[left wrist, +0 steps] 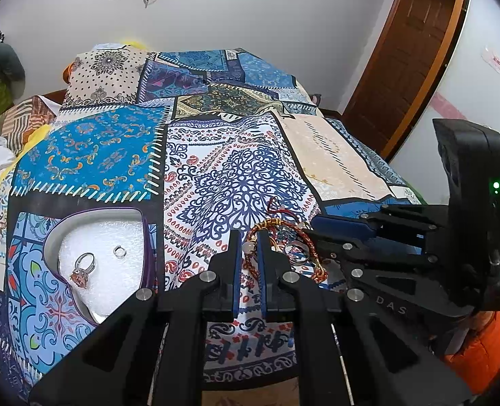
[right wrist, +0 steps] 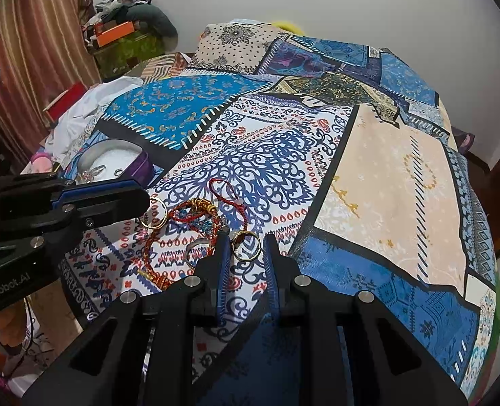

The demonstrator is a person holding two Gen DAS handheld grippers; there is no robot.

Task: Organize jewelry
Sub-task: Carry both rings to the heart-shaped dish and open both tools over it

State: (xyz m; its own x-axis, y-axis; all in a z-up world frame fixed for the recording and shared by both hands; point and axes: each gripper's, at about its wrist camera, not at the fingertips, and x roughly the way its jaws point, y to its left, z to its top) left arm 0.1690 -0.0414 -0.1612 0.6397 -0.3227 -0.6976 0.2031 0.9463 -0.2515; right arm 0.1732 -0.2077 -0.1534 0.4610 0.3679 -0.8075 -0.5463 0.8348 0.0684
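Note:
A pile of jewelry lies on the patterned bedspread: red and orange braided cords [right wrist: 155,253], a gold hoop [right wrist: 155,215], a silver ring [right wrist: 195,252] and a gold ring [right wrist: 246,243]. My right gripper [right wrist: 246,253] is open, its fingers either side of the gold ring. My left gripper [left wrist: 248,250] is open with a narrow gap, its tips at the cords [left wrist: 283,237]. An open purple tin [left wrist: 145,237] with white foam holds a pink-stone ring [left wrist: 82,270] and a small silver ring [left wrist: 119,252], left of the left gripper.
The bedspread [left wrist: 236,176] covers a bed that reaches to the far wall. A wooden door [left wrist: 409,61] is at the right. Clothes and boxes [right wrist: 121,23] are piled at the far left. The right gripper's body [left wrist: 453,237] sits close to the right of the pile.

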